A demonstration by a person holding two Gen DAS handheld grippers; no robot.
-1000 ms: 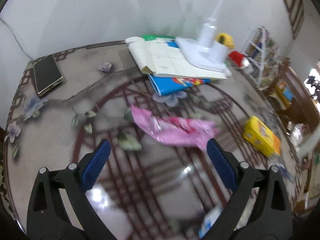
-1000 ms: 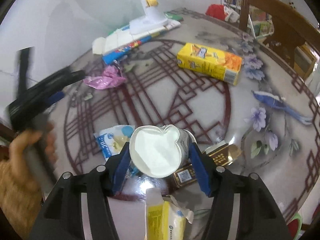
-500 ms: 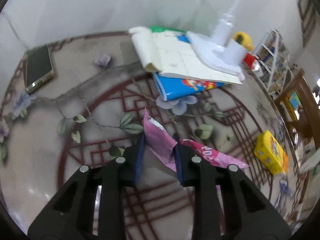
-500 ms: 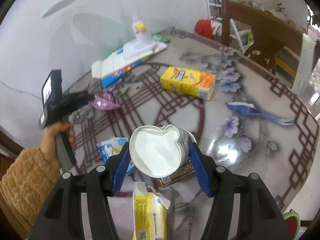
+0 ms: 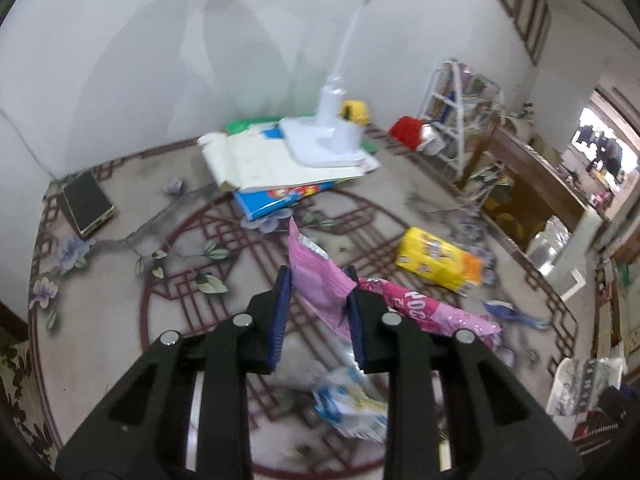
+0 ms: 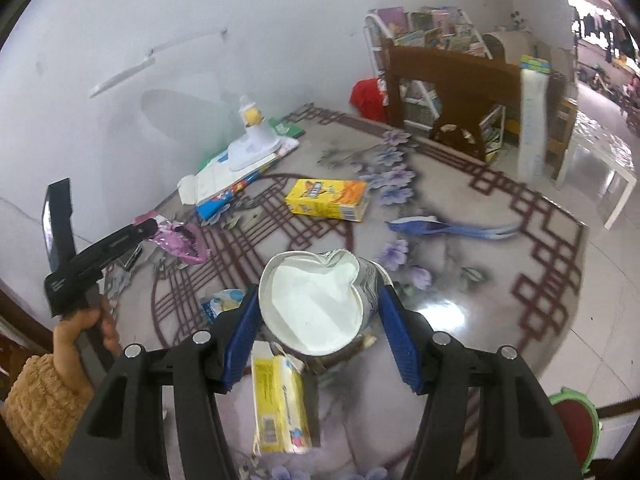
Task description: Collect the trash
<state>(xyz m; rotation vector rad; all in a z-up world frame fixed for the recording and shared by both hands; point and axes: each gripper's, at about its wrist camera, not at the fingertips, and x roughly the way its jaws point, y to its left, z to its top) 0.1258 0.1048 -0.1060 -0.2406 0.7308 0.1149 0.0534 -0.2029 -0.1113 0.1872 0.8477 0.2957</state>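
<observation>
My left gripper [image 5: 319, 276] is shut on a pink snack wrapper [image 5: 320, 280] and holds it lifted above the table; the wrapper's long end hangs to the right. In the right wrist view the left gripper [image 6: 150, 226] holds the same wrapper [image 6: 178, 240] at the far left. My right gripper [image 6: 316, 300] is shut on a crumpled white paper cup [image 6: 316, 300], its open mouth facing the camera, above the table. A blue-and-white wrapper [image 5: 348, 404] lies on the table below the left gripper. A yellow tissue pack [image 6: 282, 400] lies under the right gripper.
A yellow box [image 5: 438, 260] lies at the right of the patterned table [image 5: 100, 320]. Books with a white lamp base [image 5: 320, 140] sit at the back. A phone [image 5: 86, 204] lies far left. A wooden chair [image 6: 452, 80] and a bookshelf stand beyond the table.
The left gripper closed on the pink wrapper and lifted it off the table. The right gripper rose with the paper cup held.
</observation>
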